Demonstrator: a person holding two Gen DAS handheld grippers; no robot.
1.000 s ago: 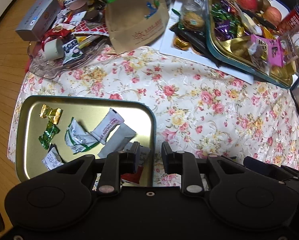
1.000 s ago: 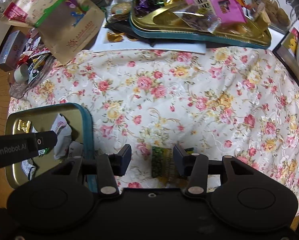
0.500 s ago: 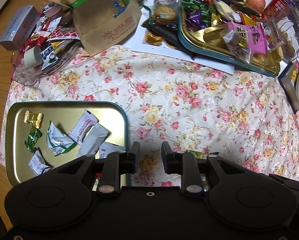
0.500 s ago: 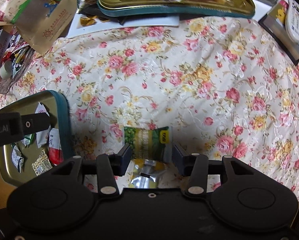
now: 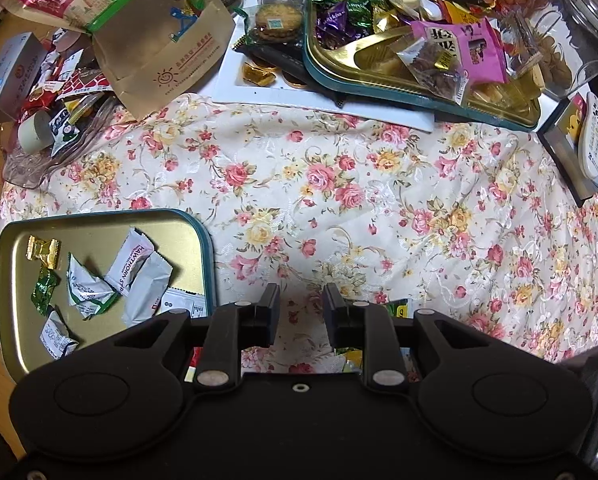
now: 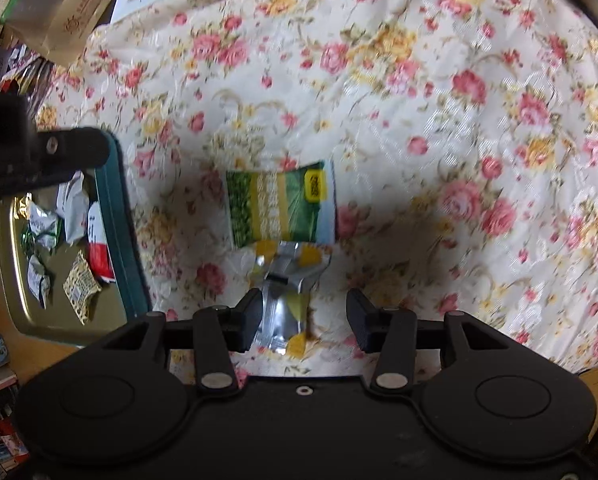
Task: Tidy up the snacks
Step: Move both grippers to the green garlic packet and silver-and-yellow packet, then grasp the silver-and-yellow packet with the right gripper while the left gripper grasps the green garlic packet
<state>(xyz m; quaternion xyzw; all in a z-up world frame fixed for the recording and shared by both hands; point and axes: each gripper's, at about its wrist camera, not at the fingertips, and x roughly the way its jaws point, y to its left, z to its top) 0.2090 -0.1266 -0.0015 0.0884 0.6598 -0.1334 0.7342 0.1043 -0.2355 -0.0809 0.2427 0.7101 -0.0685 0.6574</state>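
A gold tray with a teal rim (image 5: 209,248) lies at the left on the floral cloth and holds several wrapped snacks, among them white packets (image 5: 133,264) and a gold candy (image 5: 43,250). My left gripper (image 5: 302,312) hangs open over bare cloth just right of the tray, with nothing between its fingers. In the right wrist view a green and yellow packet (image 6: 279,204) lies flat on the cloth. Just below it sits a silver and yellow packet (image 6: 285,312). My right gripper (image 6: 305,316) is open around this silver packet, which sits close to the left finger and apart from the right one. The tray (image 6: 127,240) appears at the left.
At the back stands a large tray (image 5: 379,88) heaped with candies, a brown paper bag (image 5: 159,40), a glass jar (image 5: 579,28) and a clear dish of wrappers (image 5: 39,160). A grey box (image 5: 7,76) lies far left. The left gripper's body (image 6: 39,152) reaches over the tray.
My left gripper has slid right, off the tray and onto the cloth. My right gripper has dropped toward the two packets, and the silver one now lies between its fingers.
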